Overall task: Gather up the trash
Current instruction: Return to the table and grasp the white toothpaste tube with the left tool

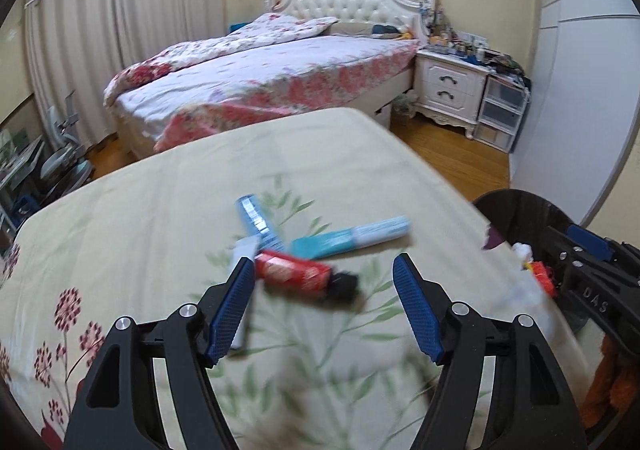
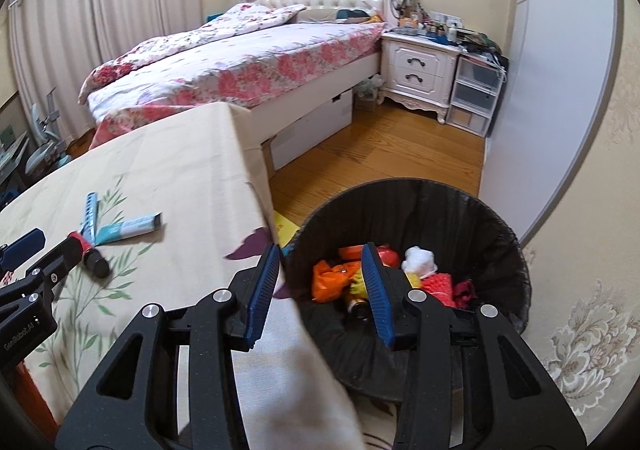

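Tubes lie in a pile on the cloth-covered table [image 1: 160, 218]: a red tube with a black cap [image 1: 296, 274], a teal and white tube [image 1: 352, 238], a blue tube [image 1: 256, 220] and a white one [image 1: 243, 250] partly hidden. My left gripper [image 1: 325, 270] is open, its fingers either side of the red tube, just short of it. My right gripper [image 2: 322, 256] is open and empty above the black bin [image 2: 500, 250], which holds orange, red and white trash [image 2: 336, 278]. The tubes also show in the right wrist view [image 2: 132, 228].
The bin stands on the wood floor [image 2: 380, 154] beside the table's right edge. A bed [image 2: 240, 62], a white nightstand [image 2: 416, 70] and plastic drawers [image 2: 476, 94] are behind. A white wall panel [image 2: 560, 90] is at the right.
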A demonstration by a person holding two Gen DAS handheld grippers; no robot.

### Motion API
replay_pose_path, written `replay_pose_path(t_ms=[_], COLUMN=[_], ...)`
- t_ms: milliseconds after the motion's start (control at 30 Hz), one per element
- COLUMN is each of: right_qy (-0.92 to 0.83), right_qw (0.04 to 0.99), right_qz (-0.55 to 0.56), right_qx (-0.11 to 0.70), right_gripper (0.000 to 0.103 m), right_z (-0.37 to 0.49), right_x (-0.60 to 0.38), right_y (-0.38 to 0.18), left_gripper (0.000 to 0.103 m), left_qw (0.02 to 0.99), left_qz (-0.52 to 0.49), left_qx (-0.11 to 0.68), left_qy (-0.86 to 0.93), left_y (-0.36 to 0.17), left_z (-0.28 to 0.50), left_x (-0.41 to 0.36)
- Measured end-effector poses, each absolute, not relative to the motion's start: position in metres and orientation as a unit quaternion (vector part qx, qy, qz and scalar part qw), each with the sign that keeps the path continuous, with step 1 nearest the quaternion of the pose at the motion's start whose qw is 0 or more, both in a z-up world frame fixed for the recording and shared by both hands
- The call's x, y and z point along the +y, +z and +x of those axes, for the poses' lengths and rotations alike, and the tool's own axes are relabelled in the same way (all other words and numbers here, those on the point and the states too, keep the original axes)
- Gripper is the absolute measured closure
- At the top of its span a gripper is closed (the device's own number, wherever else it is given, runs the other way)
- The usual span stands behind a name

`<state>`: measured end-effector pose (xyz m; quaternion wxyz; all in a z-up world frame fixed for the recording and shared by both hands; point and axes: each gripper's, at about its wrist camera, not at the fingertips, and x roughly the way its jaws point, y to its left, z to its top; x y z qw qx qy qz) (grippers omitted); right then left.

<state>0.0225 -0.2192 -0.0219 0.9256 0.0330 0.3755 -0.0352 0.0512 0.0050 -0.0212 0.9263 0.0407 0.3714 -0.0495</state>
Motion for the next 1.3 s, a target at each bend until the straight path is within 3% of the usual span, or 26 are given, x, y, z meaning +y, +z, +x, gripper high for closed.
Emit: replay_pose_path(t_ms=[233, 533, 633, 800, 1300], right_qy=[-0.002, 0.045, 0.058, 0.077, 0.09], right_qw=[0.924, 0.918, 0.916, 0.913, 0.902], right_qz=[0.018, 0.001, -0.006, -0.011, -0.031], right_qx=[0.382, 0.393, 0.398, 0.401, 0.421], right_gripper=[0.061, 0.061, 0.061, 0.061, 0.061], right_z=[0.023, 0.026, 0.029, 0.034, 0.054], right_x=[-0.188, -0.149, -0.137, -0.118, -0.09], right_y=[-0.022, -0.026, -0.027, -0.027, -0.037], left_gripper=[0.034, 0.052, 0.06, 0.084, 0.086], left_qw=[0.915, 0.897, 0.897, 0.901, 0.906], left_qz=[0.024, 0.02, 0.021, 0.026, -0.001], left_qx=[0.403, 0.442, 0.441, 0.434, 0.422], left_qy=[-0.008, -0.004, -0.002, -0.01, 0.025], left_y=[-0.036, -0.056, -0.054, -0.052, -0.045], left_z=[0.06, 0.076, 0.075, 0.07, 0.041], left_x=[0.041, 0.056, 0.059, 0.061, 0.113])
